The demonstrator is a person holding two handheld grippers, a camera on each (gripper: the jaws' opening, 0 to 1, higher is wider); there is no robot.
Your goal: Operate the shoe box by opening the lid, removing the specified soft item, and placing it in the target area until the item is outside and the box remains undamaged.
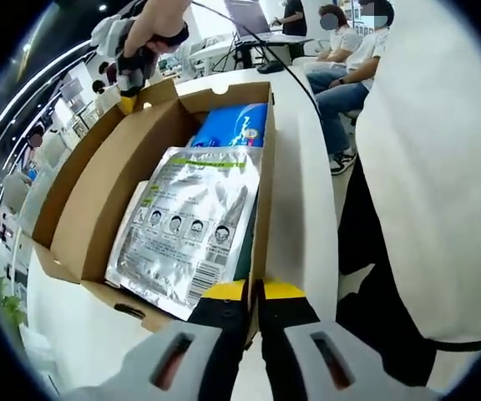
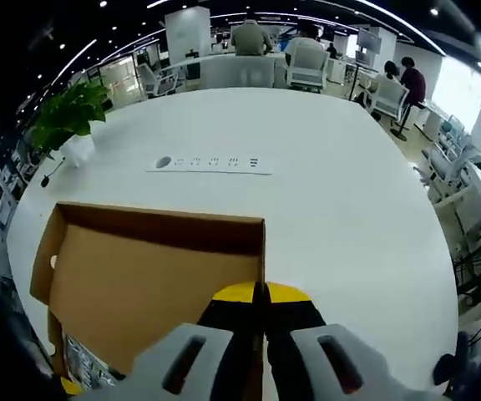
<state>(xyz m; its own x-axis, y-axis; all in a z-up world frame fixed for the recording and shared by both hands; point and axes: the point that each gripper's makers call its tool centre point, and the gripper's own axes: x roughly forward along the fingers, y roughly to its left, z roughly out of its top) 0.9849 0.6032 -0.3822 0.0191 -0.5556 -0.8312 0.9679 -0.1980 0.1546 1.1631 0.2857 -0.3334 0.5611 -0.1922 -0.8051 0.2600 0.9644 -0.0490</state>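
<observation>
Left gripper (image 1: 255,292), nearest in the left gripper view: yellow-tipped jaws pressed together, clamped on the near wall of the open shoe box (image 1: 98,180). Just ahead of those tips, inside the box: a silver foil packet (image 1: 186,225) lying flat, printed with small pictures and a barcode. Beyond the packet: a blue packet (image 1: 234,125) against the far end wall. At the far left corner of the box: the right gripper (image 1: 129,98), gripped by a hand (image 1: 159,21), its yellow tip on the cardboard edge. Crowding the right side of this view: a person's white shirt (image 1: 432,167).

Right gripper (image 2: 264,295) in the right gripper view: jaws together, pinched on the edge of the raised cardboard lid (image 2: 140,276), which blocks the box interior apart from a sliver of the silver packet at lower left.

Past the lid: a wide white table (image 2: 332,192) with a white power strip (image 2: 210,164) well ahead, a potted plant (image 2: 67,113) off to the far left. Farther still: an open office with desks, chairs and seated people (image 2: 251,38) under strip ceiling lights.
</observation>
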